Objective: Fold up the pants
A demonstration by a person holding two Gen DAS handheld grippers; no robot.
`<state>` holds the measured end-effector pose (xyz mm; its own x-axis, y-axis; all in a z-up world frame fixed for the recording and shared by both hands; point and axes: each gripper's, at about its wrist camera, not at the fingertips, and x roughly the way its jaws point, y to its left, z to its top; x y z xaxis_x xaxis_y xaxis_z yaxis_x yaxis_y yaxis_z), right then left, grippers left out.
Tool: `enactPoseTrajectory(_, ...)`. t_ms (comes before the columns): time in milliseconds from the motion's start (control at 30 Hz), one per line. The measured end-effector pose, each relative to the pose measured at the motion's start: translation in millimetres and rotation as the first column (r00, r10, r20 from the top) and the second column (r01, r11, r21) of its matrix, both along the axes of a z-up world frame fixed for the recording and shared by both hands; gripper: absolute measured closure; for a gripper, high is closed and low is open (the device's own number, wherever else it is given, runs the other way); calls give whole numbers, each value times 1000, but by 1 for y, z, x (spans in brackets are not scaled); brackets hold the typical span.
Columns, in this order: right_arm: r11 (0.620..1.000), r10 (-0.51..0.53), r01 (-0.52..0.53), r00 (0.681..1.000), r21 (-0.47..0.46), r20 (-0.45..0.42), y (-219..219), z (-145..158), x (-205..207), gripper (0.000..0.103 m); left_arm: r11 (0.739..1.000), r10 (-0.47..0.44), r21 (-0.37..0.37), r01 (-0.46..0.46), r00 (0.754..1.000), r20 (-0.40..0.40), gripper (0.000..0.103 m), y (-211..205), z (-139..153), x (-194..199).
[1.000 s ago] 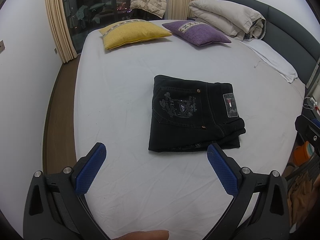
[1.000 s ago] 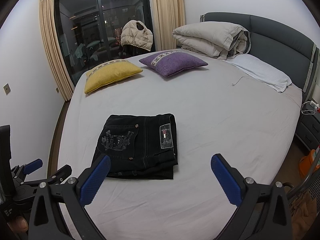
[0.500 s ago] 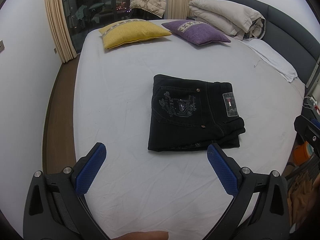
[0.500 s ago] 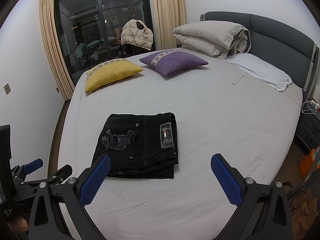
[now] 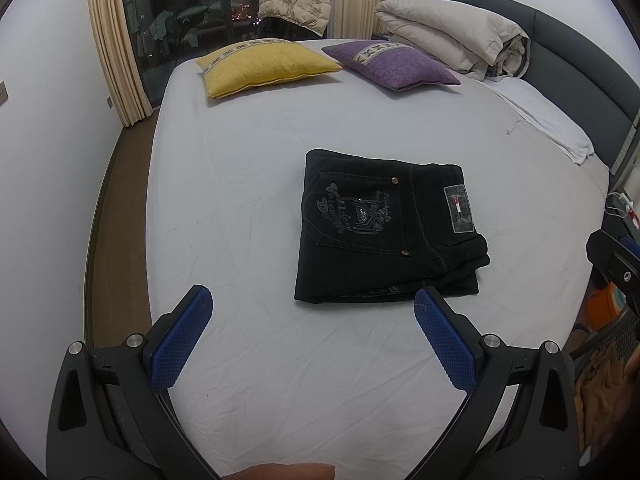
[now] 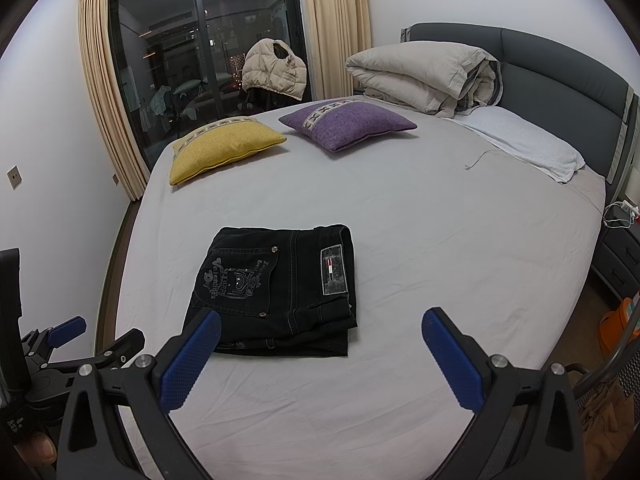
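Black pants [image 5: 384, 228] lie folded into a compact rectangle on the white bed sheet [image 5: 240, 200], back pocket print and waist label facing up. They also show in the right wrist view [image 6: 276, 292]. My left gripper [image 5: 312, 304] is open and empty, held above the sheet just short of the pants' near edge. My right gripper [image 6: 320, 328] is open and empty, above the sheet near the pants' near right corner. The left gripper's body shows at the lower left of the right wrist view [image 6: 64, 344].
A yellow pillow [image 5: 268, 64] and a purple pillow [image 5: 392, 64] lie at the far side. A rolled beige duvet [image 5: 452, 36] and white towel [image 5: 548, 120] sit by the dark headboard [image 5: 584, 52]. A nightstand [image 6: 620, 252] stands right. Wooden floor [image 5: 104, 216] runs along the left edge.
Both grippers have stayed open and nearly still. The views shift only slightly; the pants have not moved.
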<state>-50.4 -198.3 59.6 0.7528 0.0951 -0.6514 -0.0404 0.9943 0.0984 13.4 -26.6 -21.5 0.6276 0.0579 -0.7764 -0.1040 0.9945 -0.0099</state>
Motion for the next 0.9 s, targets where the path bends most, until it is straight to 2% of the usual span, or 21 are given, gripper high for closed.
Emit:
enactPoseTrajectory(700,1000,2,-2,1000,-1,-4,-1,1,-2,0,1000,-7,-6,7,1000,-4,0,6,1,3)
enactPoseTrajectory(900,1000,5,-5,1000,-1,-12,-1,-6,-8,0,1000,-15,4,15,1000,20,0,6,3,2)
